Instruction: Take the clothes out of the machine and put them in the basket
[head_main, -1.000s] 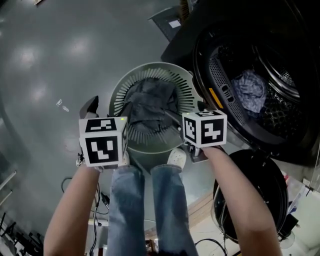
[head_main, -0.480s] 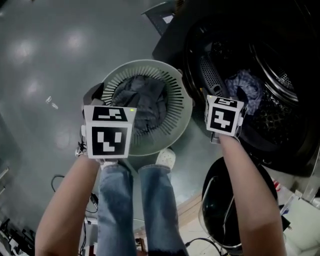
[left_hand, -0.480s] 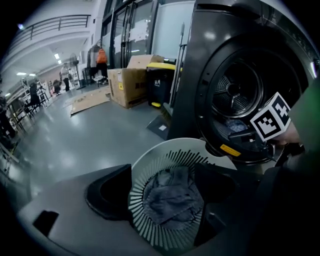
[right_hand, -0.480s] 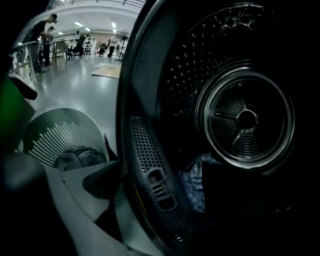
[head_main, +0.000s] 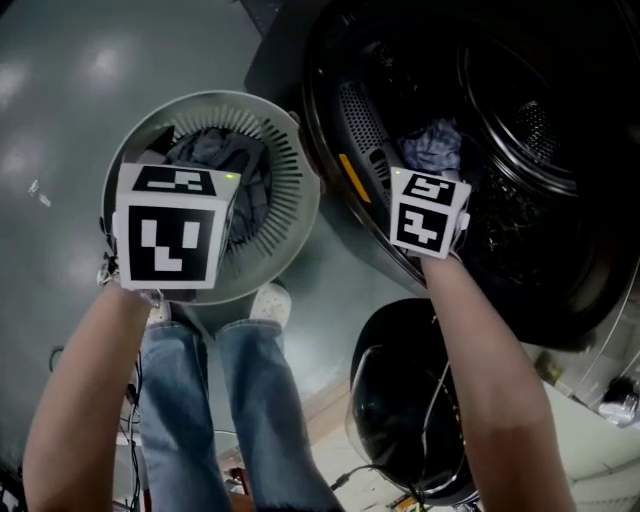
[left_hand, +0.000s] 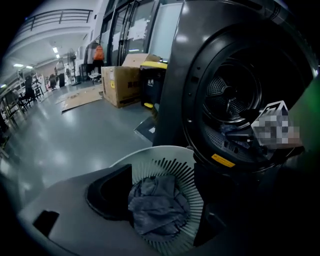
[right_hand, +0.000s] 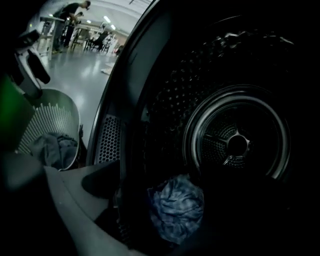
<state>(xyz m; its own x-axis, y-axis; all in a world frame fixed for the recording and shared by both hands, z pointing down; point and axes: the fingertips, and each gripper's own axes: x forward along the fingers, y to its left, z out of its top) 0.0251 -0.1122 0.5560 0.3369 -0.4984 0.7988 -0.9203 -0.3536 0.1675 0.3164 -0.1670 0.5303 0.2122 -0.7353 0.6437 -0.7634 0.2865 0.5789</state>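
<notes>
A person stands over a pale slatted laundry basket and an open dark washing machine, seen from above, holding a two-jaw gripper in each hand.

At 9 o'clock in the head view, the left gripper hovers above the basket's near rim. Its jaws stand well apart with nothing pressed between them. Its own view looks down between them at a crumpled grey garment lying in the basket. The basket sits on the grey floor at about 10 o'clock, just beside the machine's front. Below it, at 7 o'clock, are the person's jeans and one light shoe.

At 2 o'clock, the right gripper is held at the mouth of the drum, pointing in and down. Its jaws are wide and have just been opening further; the pads touch nothing. Ahead of them, on the drum's floor, lies a bunched blue-patterned garment, apart from the gripper and not in the basket. The machine's round black door hangs open at 5 o'clock, under the right forearm.
</notes>
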